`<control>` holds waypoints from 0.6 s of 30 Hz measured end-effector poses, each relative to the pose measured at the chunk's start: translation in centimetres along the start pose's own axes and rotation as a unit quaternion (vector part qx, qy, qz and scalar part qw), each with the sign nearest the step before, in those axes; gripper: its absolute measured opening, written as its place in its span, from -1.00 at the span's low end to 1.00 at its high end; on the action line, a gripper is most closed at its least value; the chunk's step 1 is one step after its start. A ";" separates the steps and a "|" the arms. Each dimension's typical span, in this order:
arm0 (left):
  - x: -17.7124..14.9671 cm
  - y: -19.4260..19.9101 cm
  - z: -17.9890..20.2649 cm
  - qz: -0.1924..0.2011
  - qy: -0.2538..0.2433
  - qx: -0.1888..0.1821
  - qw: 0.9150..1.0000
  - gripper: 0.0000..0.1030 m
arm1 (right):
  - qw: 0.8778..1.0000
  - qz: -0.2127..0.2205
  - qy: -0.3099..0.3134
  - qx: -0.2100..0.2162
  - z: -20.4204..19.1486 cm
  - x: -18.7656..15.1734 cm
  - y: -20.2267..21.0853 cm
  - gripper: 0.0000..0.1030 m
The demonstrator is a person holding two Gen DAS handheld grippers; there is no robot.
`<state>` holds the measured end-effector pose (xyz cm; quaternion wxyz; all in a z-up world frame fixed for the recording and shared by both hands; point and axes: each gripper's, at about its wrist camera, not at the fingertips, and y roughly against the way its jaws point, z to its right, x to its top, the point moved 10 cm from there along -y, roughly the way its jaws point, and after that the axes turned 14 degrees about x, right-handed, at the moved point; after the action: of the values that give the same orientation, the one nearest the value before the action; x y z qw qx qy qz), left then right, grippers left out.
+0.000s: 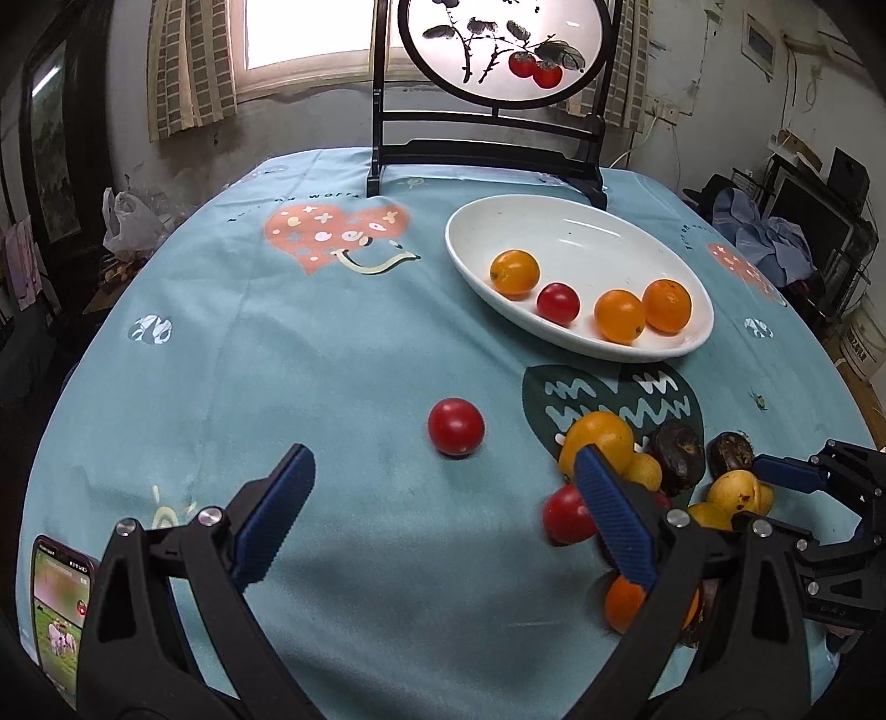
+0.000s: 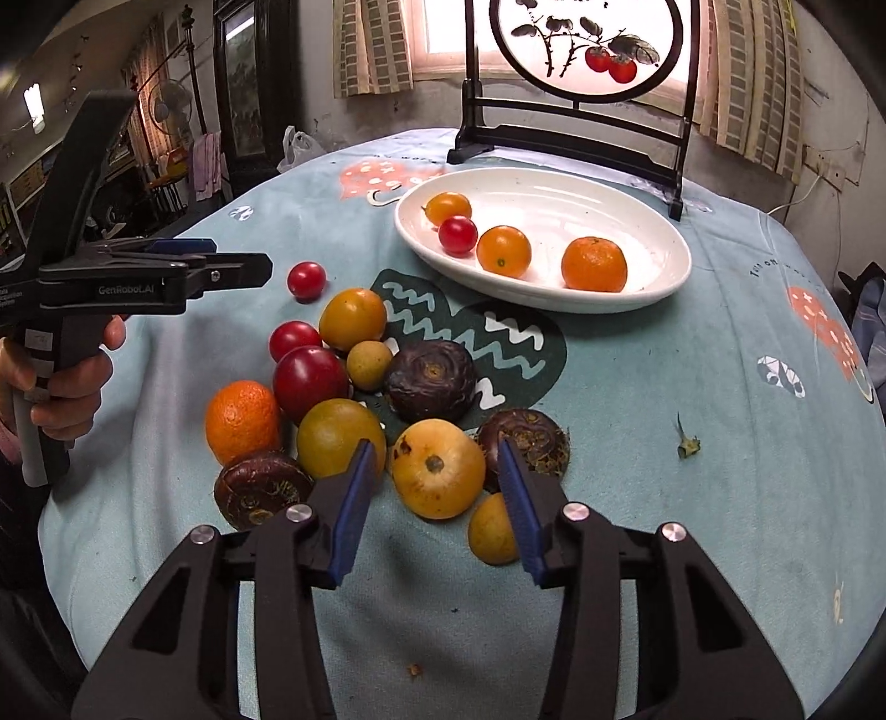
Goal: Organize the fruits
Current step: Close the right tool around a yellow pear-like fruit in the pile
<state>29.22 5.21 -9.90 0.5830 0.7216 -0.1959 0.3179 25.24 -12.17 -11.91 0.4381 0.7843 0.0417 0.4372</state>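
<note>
Fruit half sorted: right gripper closing in on a yellow loquat

Fruit lies in two groups on the round surface (image 2: 692, 343) under its pale blue printed cloth. The white oval ceramic dish (image 2: 609, 191) sits toward the far side, in front of a dark wooden stand with a painted round screen (image 2: 587, 50), and already holds four pieces: three small orange citrus fruits and one red cherry tomato. That makes it, by my reading, the collecting place for the task.

The unsorted heap (image 2: 354, 399) lies nearer the person: red tomatoes, yellow and orange round fruits and dark brown wrinkled water chestnuts, touching one another. One red cherry tomato (image 1: 456, 426) lies apart from the heap.

The right gripper (image 2: 434, 493) points down at the near edge of the heap, its blue pads either side of a plump yellow loquat (image 2: 437, 468). A sliver of space shows at each pad, so the jaws are not yet pressing; nothing is grasped. A chestnut sits just beside the right pad and a smaller yellow fruit lies under it, so closing may nudge those neighbours.

The left gripper (image 1: 443, 498) hangs spread wide and empty above bare cloth, the lone tomato just ahead between its fingers, likely its next target. A hand (image 2: 61, 376) holds its handle. A phone with a lit screen (image 1: 58, 603) lies at the near left edge.
</note>
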 end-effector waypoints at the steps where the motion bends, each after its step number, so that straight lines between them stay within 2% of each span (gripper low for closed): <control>1: 0.0 0.0 0.0 0.001 0.000 0.000 1.000 0.87 | 1.000 -0.003 -0.004 0.000 0.1 -0.1 -0.1 -0.12; 12: -0.1 0.0 0.1 -0.001 -0.003 0.003 1.000 0.87 | 1.000 -0.011 0.007 -0.006 -0.1 -0.1 -0.4 -0.18; 16: -0.2 0.0 0.1 -0.002 -0.005 0.004 1.000 0.87 | 1.000 -0.010 0.002 0.002 0.0 -0.1 -0.4 -0.33; 18: -0.2 0.2 0.2 -0.001 -0.007 -0.006 1.000 0.87 | 1.000 0.000 -0.014 0.014 0.2 0.1 0.0 -0.34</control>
<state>29.01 4.95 -9.93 0.5858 0.7207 -0.2014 0.3113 25.44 -12.26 -11.94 0.4276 0.7963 0.0414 0.4258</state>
